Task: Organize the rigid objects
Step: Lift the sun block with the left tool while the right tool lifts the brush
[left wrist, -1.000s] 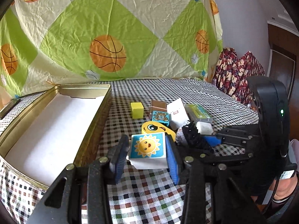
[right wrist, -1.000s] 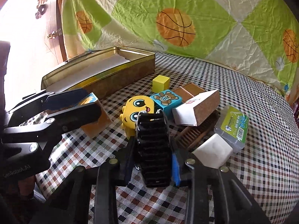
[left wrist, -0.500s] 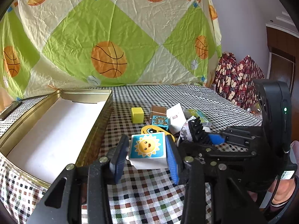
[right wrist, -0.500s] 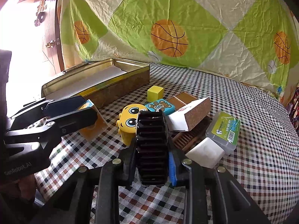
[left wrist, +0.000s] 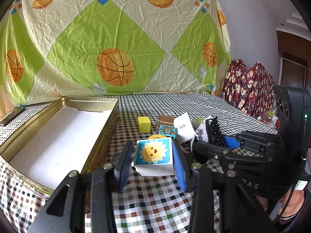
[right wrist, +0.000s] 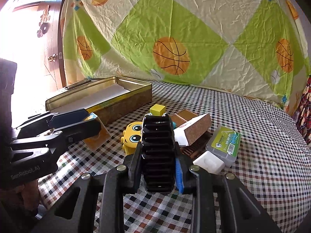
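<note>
1. The left gripper (left wrist: pixel 153 162) clamps a white block with a sun face (left wrist: pixel 154 156) between its blue pads, above the checked tablecloth (left wrist: pixel 155 200).
2. The right gripper (right wrist: pixel 158 167) is closed on a black ribbed clip (right wrist: pixel 157 151).
3. An open gold tin (left wrist: pixel 106 134) lies at the block's nine o'clock.
4. At twelve o'clock sit a yellow cube (left wrist: pixel 144 124) and a teddy-bear block (left wrist: pixel 167 130).

— Where are your two grippers?

— My left gripper (left wrist: pixel 153 163) sits low in the centre of its own view, pads pressed on both sides of something. My right gripper (right wrist: pixel 158 163) is bottom centre of its view, clamped tight too, tilted slightly downward.
</note>
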`<state>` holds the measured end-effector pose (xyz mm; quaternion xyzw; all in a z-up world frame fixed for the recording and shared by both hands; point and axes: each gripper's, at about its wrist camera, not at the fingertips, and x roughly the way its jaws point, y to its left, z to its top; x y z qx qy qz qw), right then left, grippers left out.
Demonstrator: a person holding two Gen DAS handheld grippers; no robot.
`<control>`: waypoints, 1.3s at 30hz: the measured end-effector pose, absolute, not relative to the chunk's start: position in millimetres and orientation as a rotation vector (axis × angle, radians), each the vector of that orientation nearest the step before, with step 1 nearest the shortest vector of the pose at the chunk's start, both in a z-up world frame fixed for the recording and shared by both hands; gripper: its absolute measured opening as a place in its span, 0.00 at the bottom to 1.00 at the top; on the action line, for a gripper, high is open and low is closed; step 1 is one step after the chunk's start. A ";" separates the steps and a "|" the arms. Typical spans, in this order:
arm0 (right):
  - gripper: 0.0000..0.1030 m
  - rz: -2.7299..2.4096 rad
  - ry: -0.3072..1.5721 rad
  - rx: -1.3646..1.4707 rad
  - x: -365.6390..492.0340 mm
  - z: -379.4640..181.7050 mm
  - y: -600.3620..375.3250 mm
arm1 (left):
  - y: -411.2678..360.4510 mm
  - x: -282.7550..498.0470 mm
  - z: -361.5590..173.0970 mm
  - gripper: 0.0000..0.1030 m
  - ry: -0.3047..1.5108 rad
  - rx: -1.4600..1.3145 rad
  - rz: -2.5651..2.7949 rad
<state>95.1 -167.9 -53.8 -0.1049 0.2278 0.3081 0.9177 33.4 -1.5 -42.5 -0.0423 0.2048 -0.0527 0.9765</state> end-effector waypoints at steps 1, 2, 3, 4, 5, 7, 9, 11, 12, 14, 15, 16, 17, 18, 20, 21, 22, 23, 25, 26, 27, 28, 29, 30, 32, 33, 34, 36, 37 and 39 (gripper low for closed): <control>0.29 0.633 0.465 -0.215 94.8 -53.5 -168.0 | -1.6 32.9 -42.4 0.38 0.410 -0.086 -0.105; 0.29 0.631 0.461 -0.213 94.5 -53.3 -168.4 | -1.4 32.2 -42.3 0.38 0.404 -0.087 -0.104; 0.29 0.630 0.456 -0.211 94.1 -53.0 -169.0 | -0.6 31.9 -41.9 0.38 0.399 -0.087 -0.104; 0.29 0.629 0.449 -0.208 93.4 -52.6 -169.5 | -0.4 30.9 -41.7 0.38 0.391 -0.087 -0.103; 0.29 0.629 0.443 -0.205 92.9 -52.1 -170.3 | -0.7 29.9 -41.5 0.38 0.385 -0.086 -0.102; 0.29 0.627 0.429 -0.201 91.1 -51.6 -171.6 | -1.2 28.6 -40.8 0.38 0.375 -0.083 -0.099; 0.29 0.624 0.415 -0.197 89.1 -51.1 -172.4 | -1.6 27.1 -40.4 0.38 0.363 -0.080 -0.098; 0.29 0.622 0.402 -0.192 87.7 -50.4 -173.3 | -3.0 25.4 -39.6 0.38 0.352 -0.075 -0.096; 0.29 0.622 0.395 -0.189 87.0 -50.1 -174.1 | -3.8 23.5 -39.6 0.38 0.344 -0.073 -0.094; 0.29 0.621 0.378 -0.181 85.1 -49.4 -176.0 | -4.3 21.5 -39.3 0.38 0.330 -0.069 -0.093; 0.29 0.621 0.369 -0.176 84.1 -49.1 -177.2 | -4.3 20.4 -39.2 0.38 0.323 -0.068 -0.092; 0.29 0.621 0.360 -0.172 83.1 -48.7 -178.2 | -4.9 18.8 -39.4 0.38 0.316 -0.067 -0.091; 0.29 0.621 0.351 -0.168 82.3 -48.3 -179.1 | -5.0 17.8 -39.4 0.38 0.312 -0.065 -0.091; 0.29 0.620 0.345 -0.164 81.5 -48.3 -180.0 | -5.4 17.3 -39.2 0.38 0.308 -0.063 -0.090; 0.29 0.619 0.336 -0.159 80.9 -47.9 -181.2 | -5.9 15.7 -38.9 0.38 0.299 -0.060 -0.090; 0.29 0.618 0.333 -0.158 80.3 -47.8 -181.9 | -6.0 15.0 -38.7 0.38 0.295 -0.058 -0.089; 0.29 0.617 0.329 -0.156 79.9 -47.6 -182.3 | -6.4 13.9 -38.4 0.38 0.288 -0.055 -0.087; 0.29 0.616 0.323 -0.152 79.2 -47.5 -183.2 | -6.9 13.0 -37.8 0.38 0.280 -0.052 -0.085; 0.29 0.616 0.310 -0.145 78.1 -46.9 -184.4 | -8.1 10.8 -37.0 0.38 0.263 -0.044 -0.081; 0.29 0.616 0.301 -0.141 77.0 -47.0 -185.3 | -9.0 9.2 -36.9 0.38 0.255 -0.040 -0.079; 0.29 0.615 0.292 -0.138 75.9 -47.0 -186.1 | -9.7 7.8 -36.9 0.38 0.248 -0.038 -0.078; 0.29 0.614 0.284 -0.135 75.1 -46.8 -186.7 | -9.6 7.3 -36.6 0.38 0.244 -0.037 -0.078; 0.29 0.613 0.274 -0.131 74.0 -46.7 -187.7 | -9.3 6.6 -36.5 0.38 0.239 -0.037 -0.078; 0.29 0.611 0.265 -0.127 72.6 -46.7 -188.7 | -8.9 6.1 -36.4 0.38 0.235 -0.038 -0.077; 0.29 0.606 0.246 -0.116 70.3 -46.4 -190.8 | -8.6 4.8 -36.1 0.38 0.226 -0.039 -0.076; 0.29 0.603 0.236 -0.111 68.9 -46.2 -191.9 | -8.5 3.6 -36.0 0.38 0.218 -0.038 -0.074; 0.29 0.601 0.227 -0.106 68.0 -46.0 -193.0 | -9.1 1.9 -36.1 0.38 0.209 -0.035 -0.073; 0.29 0.597 0.216 -0.100 66.4 -45.6 -193.7 | -11.3 -1.2 -35.6 0.38 0.193 -0.025 -0.071; 0.29 0.596 0.212 -0.098 66.1 -45.3 -194.0 | -12.0 -2.4 -35.5 0.38 0.185 -0.019 -0.070; 0.29 0.591 0.204 -0.094 65.4 -44.8 -195.0 | -14.5 -5.6 -35.2 0.38 0.170 -0.007 -0.065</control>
